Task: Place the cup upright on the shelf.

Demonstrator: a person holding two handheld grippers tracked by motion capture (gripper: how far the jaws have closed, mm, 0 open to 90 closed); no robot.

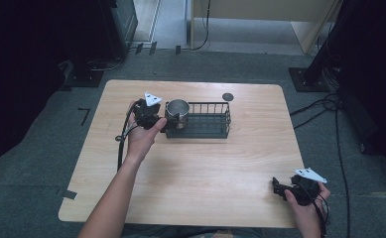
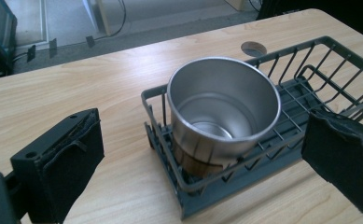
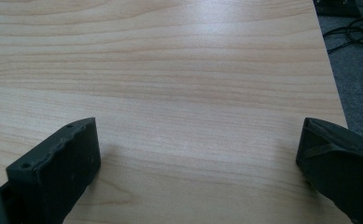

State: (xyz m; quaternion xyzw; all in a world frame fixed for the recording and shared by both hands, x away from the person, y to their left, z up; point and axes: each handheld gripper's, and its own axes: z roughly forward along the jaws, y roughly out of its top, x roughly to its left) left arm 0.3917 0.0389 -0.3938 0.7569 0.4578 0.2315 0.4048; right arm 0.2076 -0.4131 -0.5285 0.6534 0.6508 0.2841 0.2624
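Cup [image 1: 177, 110] of bare steel stands upright in the near-left end of the wire rack [image 1: 205, 130], a little above the middle of the high view. In my left gripper view the cup [image 2: 223, 112] sits just right of centre, mouth open toward the lens, its foot down among the rack's [image 2: 310, 84] grey bars.

My left gripper [image 1: 161, 121] hangs just beside the cup on its left, the jaws spread wide. In its own view the two black pads [image 2: 72, 168] stand far apart at the lower corners, the cup beyond and between them, neither pad touching it. My left hand [image 1: 142, 136] wraps the gripper from below, thumb over the top, and the forearm runs straight up from the bottom edge, slanting a little rightward, wrist nearly in line with it. The gripper's cable loops down along the left of the wrist.

My right gripper [image 1: 276, 187] rests low at the lower right of the high view, near the table's [image 1: 195, 173] front edge, well apart from the rack, pointing leftward. My right hand [image 1: 304, 203] grips it from behind, fingers curled around its body. In its own view the jaws stand wide apart with bare wood between them
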